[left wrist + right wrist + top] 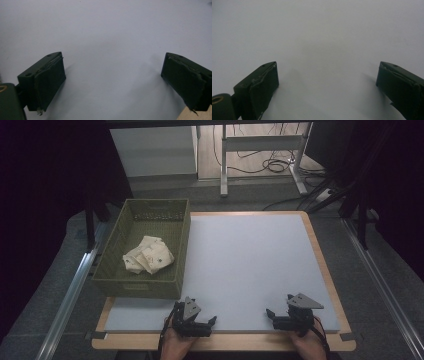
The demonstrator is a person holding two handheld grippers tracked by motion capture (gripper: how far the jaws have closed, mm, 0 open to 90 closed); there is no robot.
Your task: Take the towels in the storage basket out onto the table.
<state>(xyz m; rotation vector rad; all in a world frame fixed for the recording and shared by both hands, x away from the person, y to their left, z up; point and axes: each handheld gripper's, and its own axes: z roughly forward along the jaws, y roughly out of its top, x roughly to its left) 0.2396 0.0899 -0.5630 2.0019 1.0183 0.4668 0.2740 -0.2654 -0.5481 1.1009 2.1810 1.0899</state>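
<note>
Both the left gripper (206, 322) and the right gripper (274, 316) rest wide open and empty at the bottom of the frame, so nothing seems started, and next comes a reach up-left to the cloth (148, 254) in the basket (145, 287).

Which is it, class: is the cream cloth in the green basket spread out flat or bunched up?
Bunched up. The cream cloth lies in a crumpled, folded-over heap on the floor of the green basket, covering only part of it.
</note>
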